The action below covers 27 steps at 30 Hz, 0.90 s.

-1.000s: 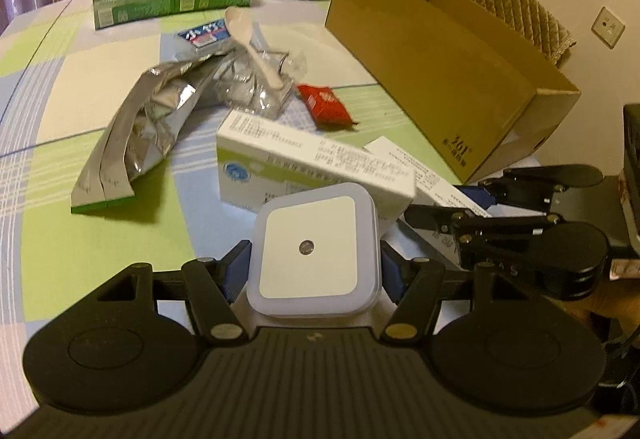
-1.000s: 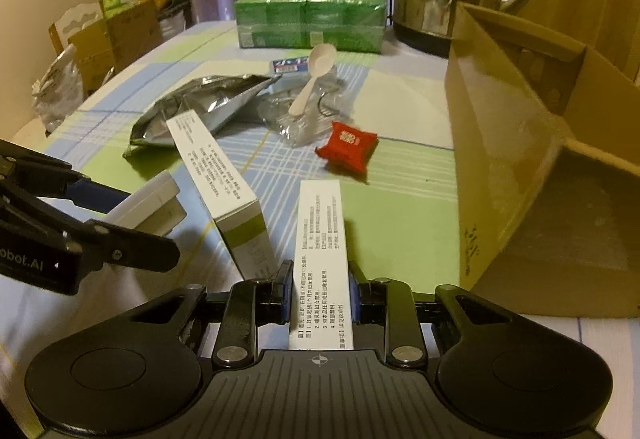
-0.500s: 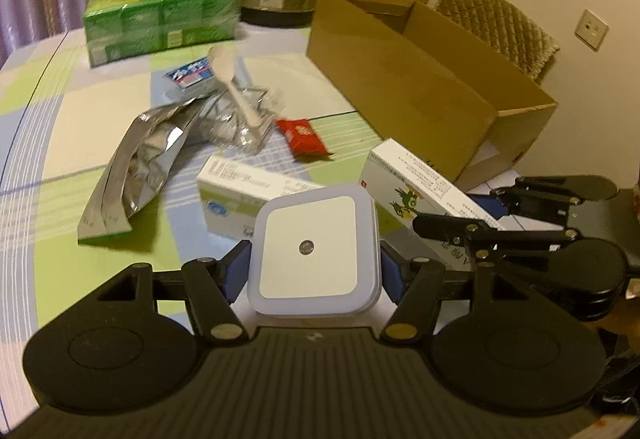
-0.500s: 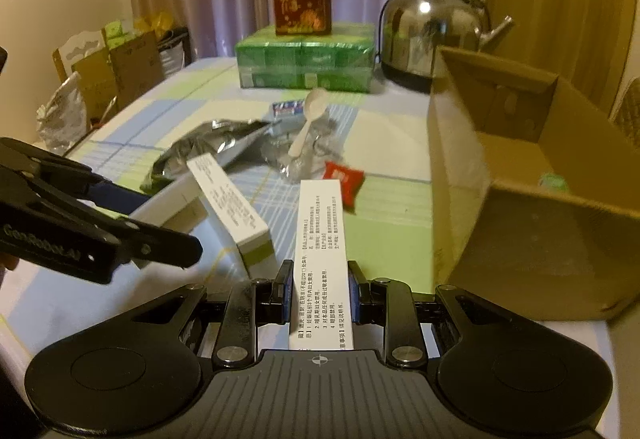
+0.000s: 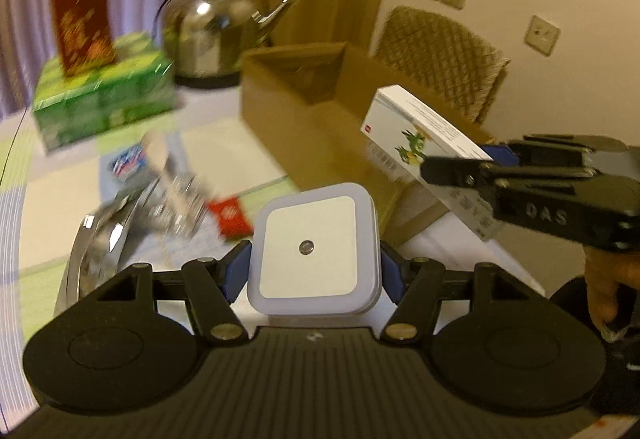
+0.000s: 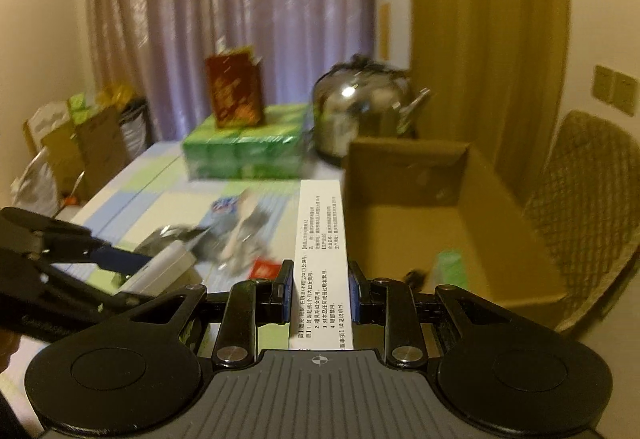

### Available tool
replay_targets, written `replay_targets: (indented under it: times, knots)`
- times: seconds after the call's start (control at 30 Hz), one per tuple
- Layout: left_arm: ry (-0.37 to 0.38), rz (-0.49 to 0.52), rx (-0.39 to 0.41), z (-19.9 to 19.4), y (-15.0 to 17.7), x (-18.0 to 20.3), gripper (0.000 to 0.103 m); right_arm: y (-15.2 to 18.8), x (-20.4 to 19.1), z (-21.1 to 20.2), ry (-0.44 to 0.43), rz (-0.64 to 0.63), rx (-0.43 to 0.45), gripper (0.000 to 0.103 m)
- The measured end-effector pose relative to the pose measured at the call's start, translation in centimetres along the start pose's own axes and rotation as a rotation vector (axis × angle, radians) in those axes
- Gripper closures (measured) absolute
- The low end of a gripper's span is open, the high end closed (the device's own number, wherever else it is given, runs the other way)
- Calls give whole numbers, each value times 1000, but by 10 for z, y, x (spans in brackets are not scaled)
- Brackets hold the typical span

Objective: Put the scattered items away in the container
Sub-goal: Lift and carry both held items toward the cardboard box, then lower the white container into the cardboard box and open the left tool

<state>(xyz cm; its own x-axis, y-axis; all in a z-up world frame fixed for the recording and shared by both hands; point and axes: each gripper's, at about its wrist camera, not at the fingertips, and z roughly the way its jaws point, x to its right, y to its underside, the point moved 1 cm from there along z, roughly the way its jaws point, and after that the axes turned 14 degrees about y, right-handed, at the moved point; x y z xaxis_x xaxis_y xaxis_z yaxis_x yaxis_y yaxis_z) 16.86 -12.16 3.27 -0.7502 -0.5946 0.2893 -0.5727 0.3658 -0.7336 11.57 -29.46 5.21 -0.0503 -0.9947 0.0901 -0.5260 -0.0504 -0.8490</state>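
My left gripper (image 5: 314, 263) is shut on a white square night light (image 5: 312, 247), held in the air above the table. My right gripper (image 6: 320, 289) is shut on a long white medicine box (image 6: 322, 259), seen from the side in the left wrist view as the medicine box (image 5: 424, 143) lifted by the open cardboard box (image 5: 320, 107). In the right wrist view the cardboard box (image 6: 472, 223) lies ahead to the right, with a green item (image 6: 452, 269) inside. On the table remain a red packet (image 5: 230, 215), a silver foil bag (image 5: 96, 243) and a spoon (image 6: 240, 227) on clear wrapping.
A steel kettle (image 5: 216, 31), a stack of green cartons (image 5: 104, 103) and a red box (image 5: 82, 25) stand at the table's back. A woven chair (image 6: 576, 207) sits beyond the cardboard box. Bags and boxes (image 6: 76, 143) lie off the table's far left. A hand (image 5: 608, 287) holds the right gripper.
Both grippers have risen from the table with their items. The right gripper's medicine box has gone up and toward the cardboard box's open top. The views are blurred by motion.
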Motion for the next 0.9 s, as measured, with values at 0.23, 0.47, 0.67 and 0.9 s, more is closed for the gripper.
replay_targets:
  times: [0.23, 0.47, 0.67, 0.9]
  knots:
    - [29, 86, 10, 27, -56, 34, 42, -27, 64, 17, 28, 111, -14, 80]
    - [63, 121, -15, 83, -99, 44, 42, -38, 106, 52, 43, 155, -38, 80]
    - [39, 196, -91, 138, -108, 40, 42, -40, 127, 89, 45, 166, -71, 80]
    - [76, 289, -175, 180, -106, 33, 42, -35, 131, 123, 29, 162, -124, 80]
